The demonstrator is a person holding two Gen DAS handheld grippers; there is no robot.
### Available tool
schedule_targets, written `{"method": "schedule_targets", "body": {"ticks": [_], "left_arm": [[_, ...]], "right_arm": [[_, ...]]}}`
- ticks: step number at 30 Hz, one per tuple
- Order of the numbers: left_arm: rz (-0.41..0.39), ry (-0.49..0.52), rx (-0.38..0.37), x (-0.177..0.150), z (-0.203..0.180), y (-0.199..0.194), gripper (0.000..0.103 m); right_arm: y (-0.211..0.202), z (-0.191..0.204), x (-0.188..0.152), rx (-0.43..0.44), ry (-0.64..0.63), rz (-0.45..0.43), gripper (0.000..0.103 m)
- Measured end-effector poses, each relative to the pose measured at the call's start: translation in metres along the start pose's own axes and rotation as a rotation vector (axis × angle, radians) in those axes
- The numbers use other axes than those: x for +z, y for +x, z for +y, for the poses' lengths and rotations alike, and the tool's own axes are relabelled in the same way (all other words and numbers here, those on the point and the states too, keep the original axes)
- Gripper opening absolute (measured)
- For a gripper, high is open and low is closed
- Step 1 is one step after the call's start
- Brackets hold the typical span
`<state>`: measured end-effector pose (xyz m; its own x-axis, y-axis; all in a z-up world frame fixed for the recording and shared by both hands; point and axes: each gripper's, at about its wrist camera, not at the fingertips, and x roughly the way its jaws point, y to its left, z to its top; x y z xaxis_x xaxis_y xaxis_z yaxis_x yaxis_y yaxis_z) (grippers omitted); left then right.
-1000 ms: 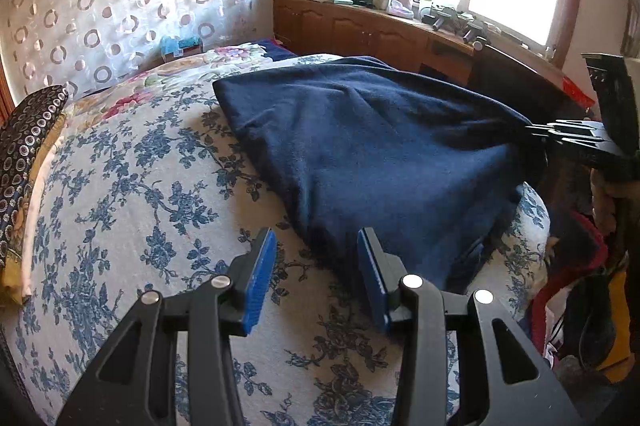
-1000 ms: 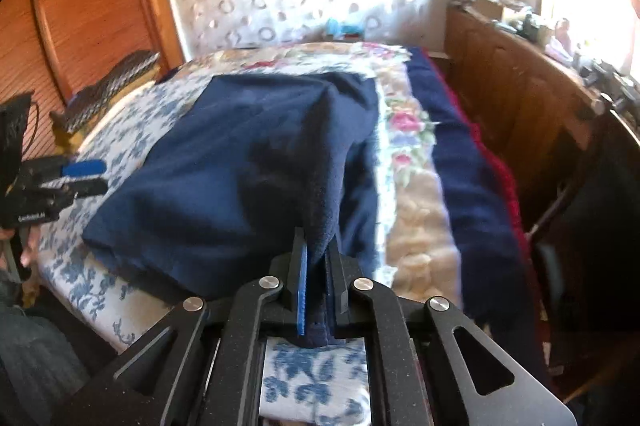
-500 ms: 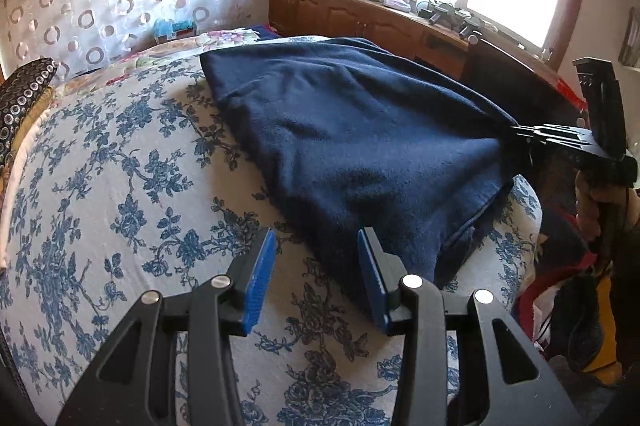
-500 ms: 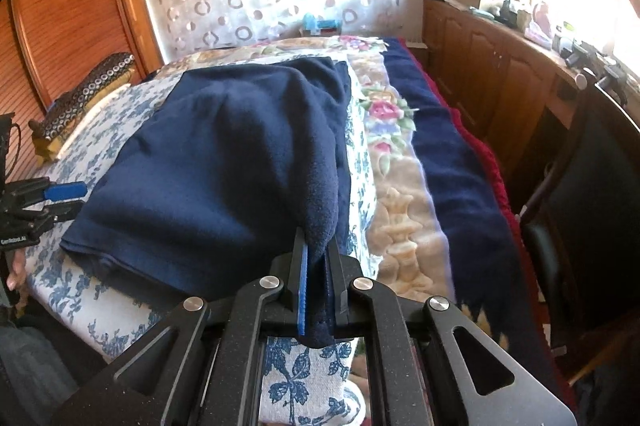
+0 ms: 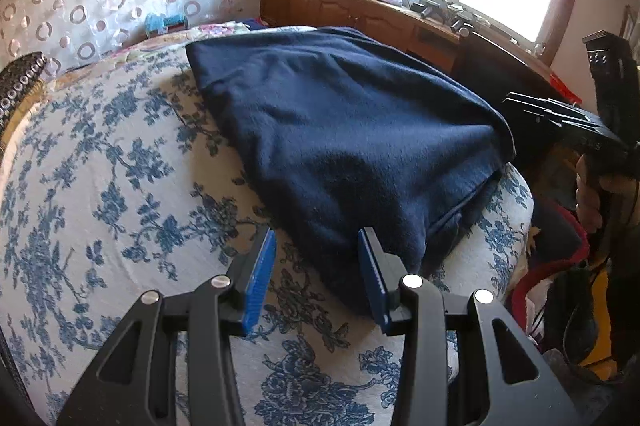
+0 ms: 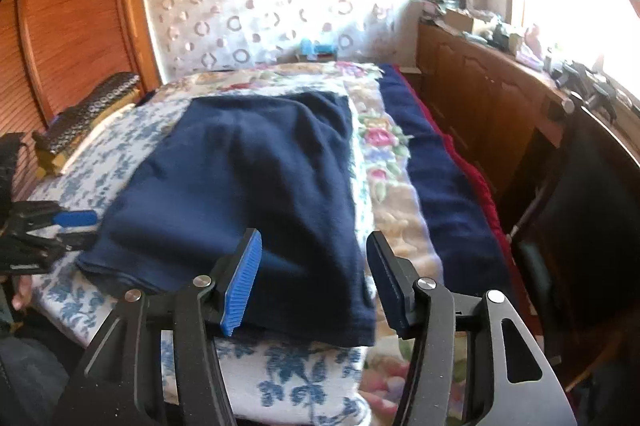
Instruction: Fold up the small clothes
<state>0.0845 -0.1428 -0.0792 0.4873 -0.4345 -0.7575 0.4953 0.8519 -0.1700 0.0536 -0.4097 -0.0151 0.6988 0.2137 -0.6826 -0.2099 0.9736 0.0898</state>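
A navy fleece garment (image 5: 340,137) lies folded on the bed's blue-flowered sheet (image 5: 100,205). My left gripper (image 5: 316,278) hovers open at the garment's near corner; the cloth reaches just inside the right pad, and the pads do not press it. In the right wrist view the same garment (image 6: 260,177) lies flat under my right gripper (image 6: 314,284). Its jaws are opening, with the garment's near edge loose between them. The right gripper (image 5: 516,107) shows at the garment's far right corner in the left view. The left gripper (image 6: 80,228) shows at the left edge in the right view.
A wooden cabinet (image 6: 480,93) crowded with small items runs under the window. A dark chair (image 6: 592,193) stands beside the bed. A flowered blanket (image 6: 384,153) and a navy one (image 6: 448,177) cover the bed's right side. A patterned pillow (image 6: 88,105) lies at the left.
The right gripper's jaws have parted and let go of the garment's edge, which has dropped flat onto the bed. The left gripper stays as it was.
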Motion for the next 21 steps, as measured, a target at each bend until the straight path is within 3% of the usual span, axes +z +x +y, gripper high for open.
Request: {"method": "schedule_targets", "body": {"ticks": [10, 17, 18, 21], "left_arm": [[0.018, -0.019, -0.036, -0.007, -0.002, 0.004, 0.041], [0.023, -0.022, -0.135, -0.012, -0.005, 0.002, 0.041], [0.026, -0.019, -0.15, -0.013, -0.006, 0.001, 0.028], [0.01, -0.005, -0.131, -0.011, -0.007, -0.002, 0.006]], "right_arm": [[0.013, 0.027, -0.003, 0.065, -0.049, 0.01, 0.066], [0.02, 0.035, -0.008, 0.088, -0.065, 0.029, 0.068], [0.021, 0.036, -0.009, 0.094, -0.069, 0.032, 0.072], [0.021, 0.041, -0.012, 0.108, -0.082, 0.038, 0.075]]}}
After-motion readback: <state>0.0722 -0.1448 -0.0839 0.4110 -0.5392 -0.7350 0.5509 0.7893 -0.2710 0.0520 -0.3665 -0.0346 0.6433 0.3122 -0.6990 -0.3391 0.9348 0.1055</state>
